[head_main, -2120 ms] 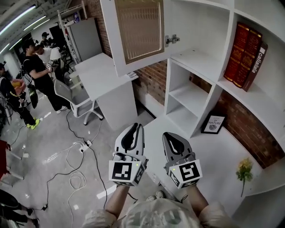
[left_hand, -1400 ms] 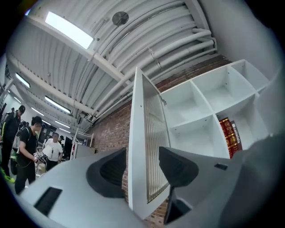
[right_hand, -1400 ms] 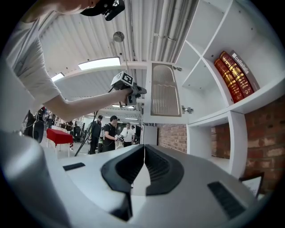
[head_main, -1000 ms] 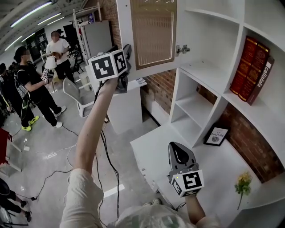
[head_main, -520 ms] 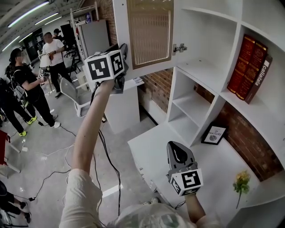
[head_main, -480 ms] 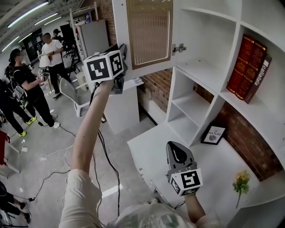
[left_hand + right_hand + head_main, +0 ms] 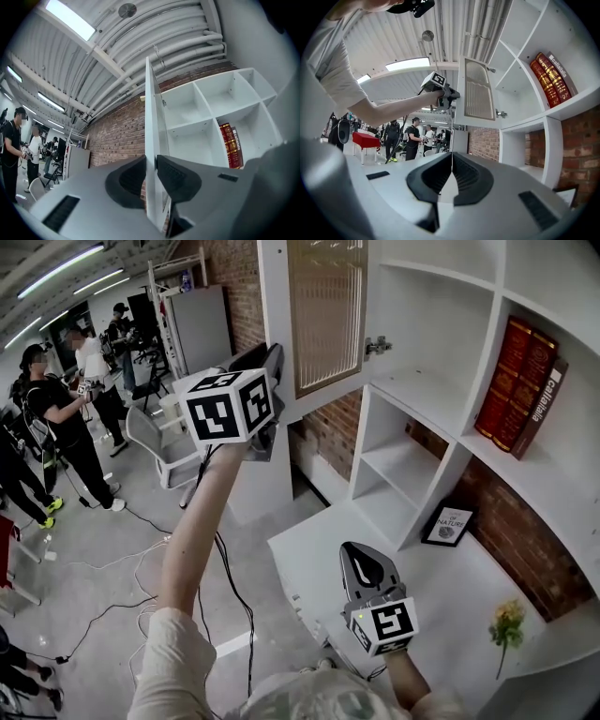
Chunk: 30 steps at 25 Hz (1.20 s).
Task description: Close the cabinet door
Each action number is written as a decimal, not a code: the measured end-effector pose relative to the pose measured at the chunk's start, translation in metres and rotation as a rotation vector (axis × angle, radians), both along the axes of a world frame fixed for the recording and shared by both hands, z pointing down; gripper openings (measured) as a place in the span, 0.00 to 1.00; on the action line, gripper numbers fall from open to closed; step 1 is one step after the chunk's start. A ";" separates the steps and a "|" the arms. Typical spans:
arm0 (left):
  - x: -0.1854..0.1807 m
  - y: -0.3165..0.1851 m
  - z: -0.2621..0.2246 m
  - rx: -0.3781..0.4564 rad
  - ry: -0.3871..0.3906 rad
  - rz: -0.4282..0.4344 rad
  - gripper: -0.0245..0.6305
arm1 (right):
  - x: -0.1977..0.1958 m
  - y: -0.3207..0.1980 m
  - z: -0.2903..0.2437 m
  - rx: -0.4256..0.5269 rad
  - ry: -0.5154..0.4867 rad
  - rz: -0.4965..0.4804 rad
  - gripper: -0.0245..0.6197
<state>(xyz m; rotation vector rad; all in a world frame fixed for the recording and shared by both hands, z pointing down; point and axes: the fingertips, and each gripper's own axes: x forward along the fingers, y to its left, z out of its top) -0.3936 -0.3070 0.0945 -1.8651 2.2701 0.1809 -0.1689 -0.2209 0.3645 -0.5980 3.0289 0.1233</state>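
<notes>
left gripper view shows the left gripper [image 7: 151, 163] closing its jaws on the free edge of the cabinet door [image 7: 150, 108]. the thin white edge stands between the pads, and both seem to touch it. the door hangs half open, with the white shelves [image 7: 187, 101] at its right and free room at its left. the right gripper [image 7: 451, 165] is low over the white desk [image 7: 450, 577], jaws together and holding nothing, well apart from the door.
</notes>
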 end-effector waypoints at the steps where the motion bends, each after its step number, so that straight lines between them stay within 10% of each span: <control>1: 0.003 0.000 0.000 0.003 0.006 0.009 0.17 | -0.001 0.001 -0.001 0.002 -0.001 -0.003 0.06; 30: 0.078 0.010 -0.001 0.090 -0.036 0.190 0.15 | 0.005 -0.005 0.002 0.020 0.025 0.045 0.06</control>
